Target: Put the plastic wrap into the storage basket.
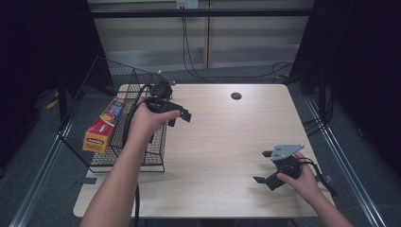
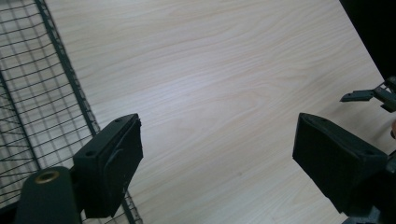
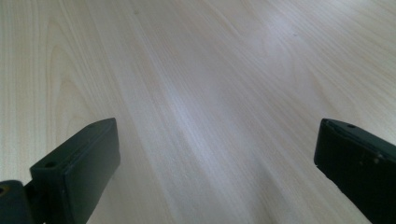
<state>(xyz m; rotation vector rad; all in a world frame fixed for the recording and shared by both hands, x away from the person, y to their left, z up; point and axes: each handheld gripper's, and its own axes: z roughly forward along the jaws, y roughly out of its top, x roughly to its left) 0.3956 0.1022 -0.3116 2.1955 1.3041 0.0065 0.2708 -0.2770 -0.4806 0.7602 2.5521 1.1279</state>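
Near the table's [image 1: 217,156] front right corner, the right gripper [image 1: 265,166] rests low over the wood, its jaws spread wide with nothing between them. Farther back, by the left edge, the left gripper [image 1: 178,116] hangs just beside the wire basket [image 1: 94,80], jaws apart and empty. The orange box of plastic wrap [image 1: 103,126] lies inside that basket, overhanging the table's left edge.

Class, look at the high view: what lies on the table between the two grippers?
Nothing: between the left gripper and the right gripper the high view shows bare wooden table.
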